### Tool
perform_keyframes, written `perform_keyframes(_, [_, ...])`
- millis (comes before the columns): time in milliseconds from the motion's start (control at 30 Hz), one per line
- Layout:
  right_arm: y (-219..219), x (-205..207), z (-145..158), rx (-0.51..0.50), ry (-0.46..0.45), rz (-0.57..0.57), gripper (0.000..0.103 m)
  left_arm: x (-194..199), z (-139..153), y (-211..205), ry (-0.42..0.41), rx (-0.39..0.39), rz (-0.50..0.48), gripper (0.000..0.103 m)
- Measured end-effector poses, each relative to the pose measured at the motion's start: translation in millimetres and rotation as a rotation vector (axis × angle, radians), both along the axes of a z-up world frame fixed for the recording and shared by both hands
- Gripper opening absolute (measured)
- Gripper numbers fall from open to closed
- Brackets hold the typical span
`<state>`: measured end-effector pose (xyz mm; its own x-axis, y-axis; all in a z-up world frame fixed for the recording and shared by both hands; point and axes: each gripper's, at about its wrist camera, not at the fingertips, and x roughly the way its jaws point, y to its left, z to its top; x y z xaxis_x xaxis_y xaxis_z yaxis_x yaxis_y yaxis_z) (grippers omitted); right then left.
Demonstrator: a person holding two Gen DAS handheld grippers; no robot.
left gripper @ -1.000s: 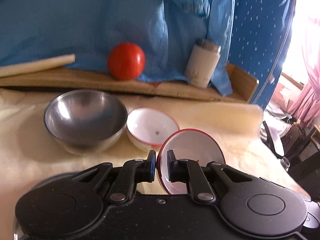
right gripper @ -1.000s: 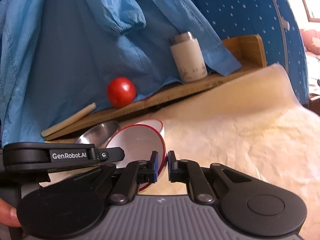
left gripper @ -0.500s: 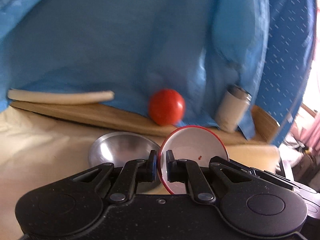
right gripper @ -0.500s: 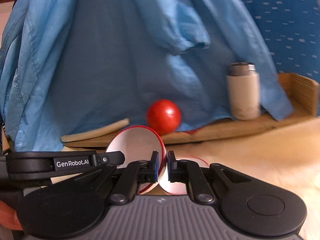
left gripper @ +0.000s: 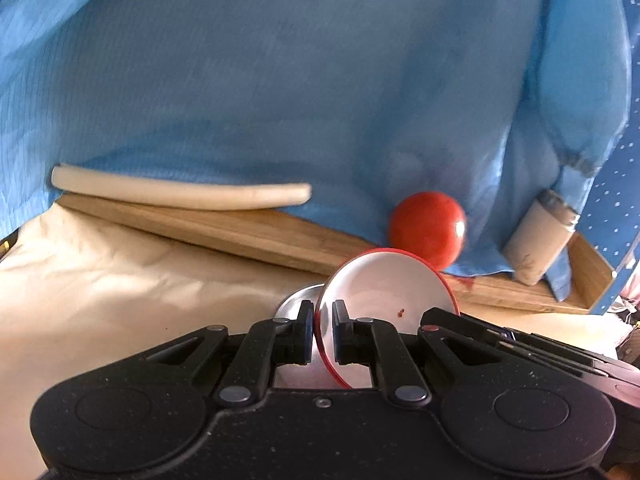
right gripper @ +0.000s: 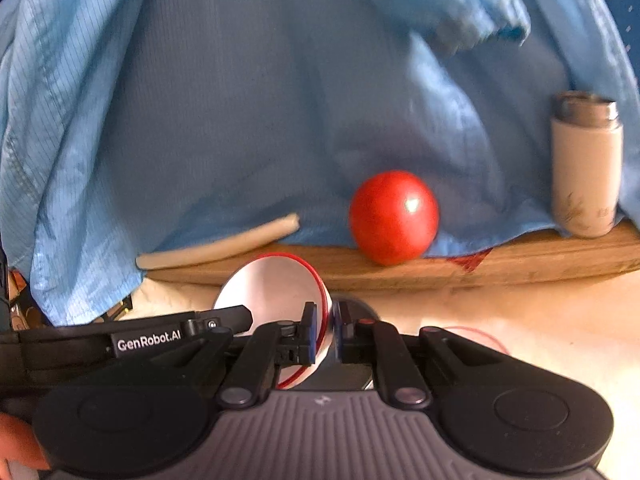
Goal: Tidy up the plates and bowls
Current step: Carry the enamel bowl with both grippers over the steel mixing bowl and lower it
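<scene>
My left gripper [left gripper: 320, 326] is shut on the rim of a white red-rimmed bowl [left gripper: 384, 296], held tilted on edge above the cloth. My right gripper [right gripper: 323, 330] is shut on the opposite rim of the same bowl [right gripper: 272, 288]. The steel bowl [left gripper: 294, 304] shows only as a sliver just behind the left fingers and as a dark patch [right gripper: 356, 308] behind the right ones. A second red-rimmed white bowl [right gripper: 472, 334] peeks out on the cloth at the right gripper's right.
A red tomato [left gripper: 426, 230] and a beige tumbler [left gripper: 536, 238] stand on the wooden ledge [left gripper: 240, 236] at the back, with a pale foam roll [left gripper: 180, 192] to the left. Blue fabric [left gripper: 280, 80] hangs behind. Cream cloth [left gripper: 100, 280] covers the table.
Both grippers have moved left with the bowl held between them and now hold it over the steel bowl. The views have tilted up toward the blue fabric.
</scene>
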<state>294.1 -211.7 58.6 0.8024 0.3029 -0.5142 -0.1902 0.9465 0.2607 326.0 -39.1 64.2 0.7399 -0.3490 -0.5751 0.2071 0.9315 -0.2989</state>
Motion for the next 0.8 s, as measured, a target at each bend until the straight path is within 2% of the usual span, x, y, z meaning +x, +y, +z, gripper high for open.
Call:
perform_keyframes(167, [2.8,6.5,-12.2,-0.007,0.038,0.005,0.010,7.9,-9.5,2.9,0.028,0.008,-0.011,0.009])
perform_keyframes(800, [1.3,15.4,-28.4,-0.023,0.096,0.003,0.010,20.4,-24.3,-6.0,0.077,0.044,-0.023,0.009])
